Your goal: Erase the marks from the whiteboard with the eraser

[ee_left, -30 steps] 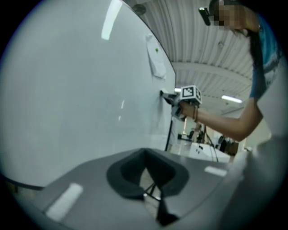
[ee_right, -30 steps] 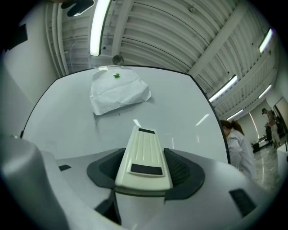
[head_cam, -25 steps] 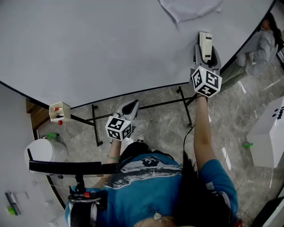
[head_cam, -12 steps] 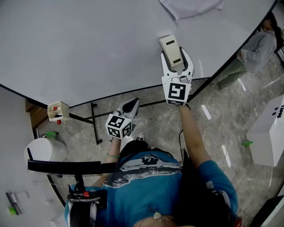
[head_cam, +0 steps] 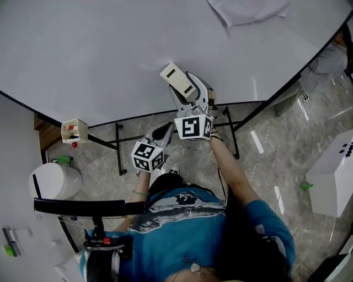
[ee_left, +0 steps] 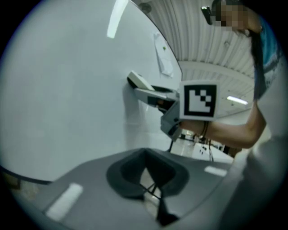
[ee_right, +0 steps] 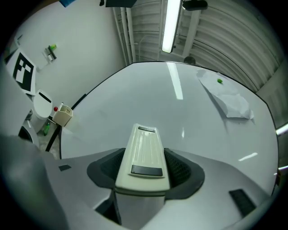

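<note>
One cream, ribbed plastic eraser [head_cam: 179, 81], with two dark strips on its back, is clamped between the jaws of the right gripper [head_cam: 186, 95]. It rests against the one large whiteboard [head_cam: 99, 55], near its lower edge. The left gripper [head_cam: 163, 132] hangs below the board, jaws together and empty. One crumpled white sheet [head_cam: 248, 11] sits on the board, well apart from the eraser.

Up top you have a crumpled white cloth [head_cam: 248, 11], at your left a small beige holder [head_cam: 74, 134] above a round white bin [head_cam: 54, 182] — and at your right a white cabinet [head_cam: 331, 176] on marbled floor [head_cam: 265, 148].
</note>
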{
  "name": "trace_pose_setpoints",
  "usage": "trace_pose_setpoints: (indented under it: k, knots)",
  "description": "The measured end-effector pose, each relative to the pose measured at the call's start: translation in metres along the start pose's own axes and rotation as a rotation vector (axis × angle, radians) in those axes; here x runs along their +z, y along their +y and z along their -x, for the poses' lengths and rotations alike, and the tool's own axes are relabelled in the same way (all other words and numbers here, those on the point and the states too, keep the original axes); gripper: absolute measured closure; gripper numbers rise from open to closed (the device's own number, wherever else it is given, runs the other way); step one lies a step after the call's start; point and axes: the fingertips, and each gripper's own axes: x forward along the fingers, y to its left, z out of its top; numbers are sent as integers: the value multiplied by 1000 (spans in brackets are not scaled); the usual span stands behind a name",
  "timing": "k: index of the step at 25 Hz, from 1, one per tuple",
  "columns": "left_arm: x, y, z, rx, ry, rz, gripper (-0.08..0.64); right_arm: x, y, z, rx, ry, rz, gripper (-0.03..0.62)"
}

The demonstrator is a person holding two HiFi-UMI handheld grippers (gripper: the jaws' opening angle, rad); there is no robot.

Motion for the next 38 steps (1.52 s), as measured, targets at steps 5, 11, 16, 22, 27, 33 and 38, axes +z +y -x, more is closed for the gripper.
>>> trace_pose_setpoints:
  k: [5,11,16,22,27,33,38]
  knots:
    - [-1,4,4,15,1,4,557,12,-26,9,-59,-45,-23,328]
    - [0,4,5,4,0,3,557,5,-146,38,-306,-61,-204,328]
    - [-3,4,5,-15,7,4,557,-18,-231,59,-473,-70,-257,328]
    - [-6,6,8,-18,13,9,557,-38,-267,68,-554,-36,-262,328]
    - [-6,12,12,-8,6,12,557,-37,-261,66,-561,-38,-278,328]
    - [-7,17,18,2,3,13,557,-15,-206,46,-484,-59,-210,328]
    - [-7,23,23,17,-1,15,557,6,-140,23,-373,-99,-182,328]
